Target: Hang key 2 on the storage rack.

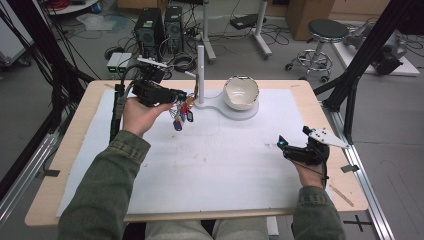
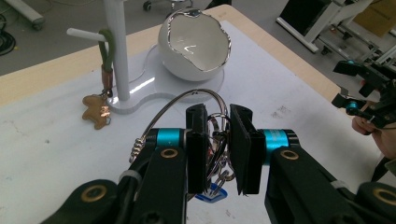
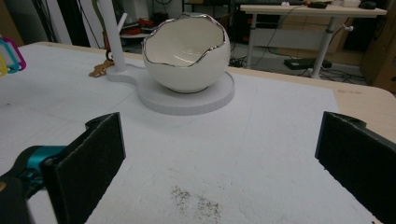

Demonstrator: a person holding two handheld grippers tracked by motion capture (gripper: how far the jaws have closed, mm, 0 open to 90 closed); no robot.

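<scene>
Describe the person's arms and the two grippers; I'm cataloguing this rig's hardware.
Both forearms wear olive-green fabric sleeves. The black left gripper has flat black padded jaws, teal collars, brass-coloured pivot screws and a black cable. The black right gripper has a teal tip, a grey three-cornered plate on top and wide black foam-faced jaws.

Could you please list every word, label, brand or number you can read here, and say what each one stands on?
None can be read.
Key tags held by the left gripper: no legible writing, too small.
Bowl, stand, right gripper: no writing seen.
</scene>
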